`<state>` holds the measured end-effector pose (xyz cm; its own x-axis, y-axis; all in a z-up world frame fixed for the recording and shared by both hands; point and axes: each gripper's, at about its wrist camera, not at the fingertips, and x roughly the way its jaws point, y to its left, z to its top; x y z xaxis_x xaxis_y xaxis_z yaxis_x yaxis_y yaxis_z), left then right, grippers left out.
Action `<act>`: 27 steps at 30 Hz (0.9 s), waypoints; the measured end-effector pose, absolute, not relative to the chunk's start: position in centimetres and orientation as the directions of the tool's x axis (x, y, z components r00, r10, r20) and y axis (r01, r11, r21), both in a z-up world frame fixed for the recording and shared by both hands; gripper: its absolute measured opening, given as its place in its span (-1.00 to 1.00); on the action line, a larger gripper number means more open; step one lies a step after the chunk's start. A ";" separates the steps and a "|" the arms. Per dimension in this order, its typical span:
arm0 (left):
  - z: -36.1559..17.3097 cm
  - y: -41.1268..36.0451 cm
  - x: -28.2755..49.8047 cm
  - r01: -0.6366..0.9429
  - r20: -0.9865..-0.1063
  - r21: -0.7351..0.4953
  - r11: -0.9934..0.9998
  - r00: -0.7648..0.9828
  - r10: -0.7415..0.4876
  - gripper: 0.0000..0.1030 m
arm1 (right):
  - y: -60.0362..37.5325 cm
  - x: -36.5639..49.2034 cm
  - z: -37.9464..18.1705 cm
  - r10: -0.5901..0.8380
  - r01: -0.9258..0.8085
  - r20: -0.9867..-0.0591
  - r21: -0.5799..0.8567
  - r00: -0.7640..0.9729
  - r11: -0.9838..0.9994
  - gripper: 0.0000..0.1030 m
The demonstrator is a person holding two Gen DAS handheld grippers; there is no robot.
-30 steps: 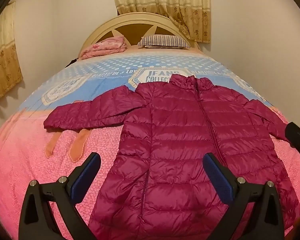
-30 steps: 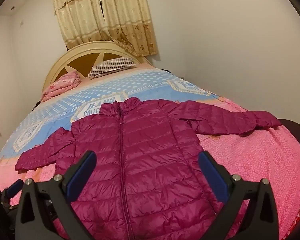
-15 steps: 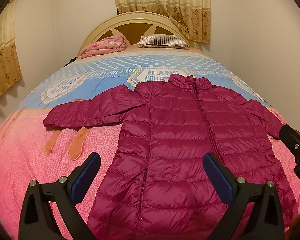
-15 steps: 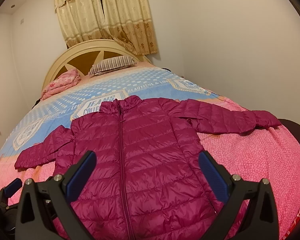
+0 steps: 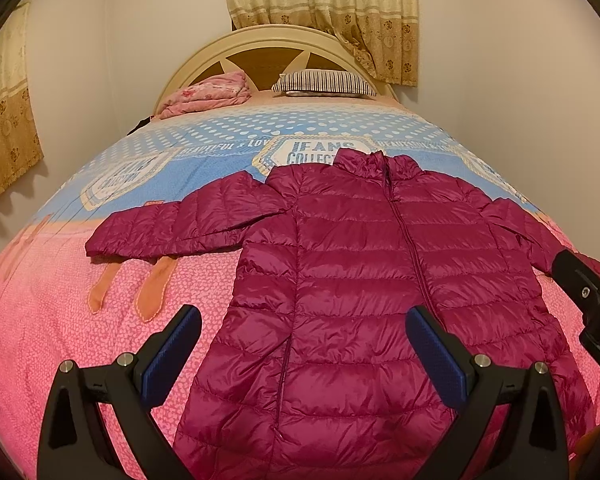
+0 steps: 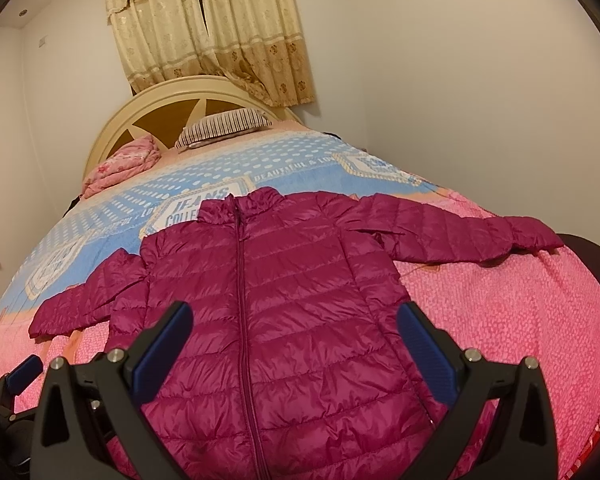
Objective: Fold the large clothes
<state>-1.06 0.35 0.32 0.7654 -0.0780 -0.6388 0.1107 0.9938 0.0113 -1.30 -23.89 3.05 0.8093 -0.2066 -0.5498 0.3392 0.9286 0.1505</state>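
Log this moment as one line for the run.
stage: pre-grasp | jacket: flat on bed, zipped, sleeves spread, unfolded | left gripper: open, empty, above hem | right gripper: open, empty, above hem

Both views tilted slightly down toward jacket (image 5: 380, 280).

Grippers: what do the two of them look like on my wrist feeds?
Both match. The left gripper and right gripper each have two black plastic arms with triangular cut-outs and silver bolt heads, ending in fingers faced with textured blue pads. No cables, markings or sleeves show.
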 end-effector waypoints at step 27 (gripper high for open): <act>0.4 0.0 -1.2 0.125 -0.646 0.006 0.992 0.758 -0.091 0.98 | -23.7 -1.2 2.9 -0.200 0.338 -0.562 0.151 0.802 0.929 1.00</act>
<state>-1.21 -0.02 0.36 0.7575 -0.0914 -0.6464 0.1248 0.9922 0.0059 -1.22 -23.71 2.92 0.8023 -0.2000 -0.5623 0.3375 0.9291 0.1511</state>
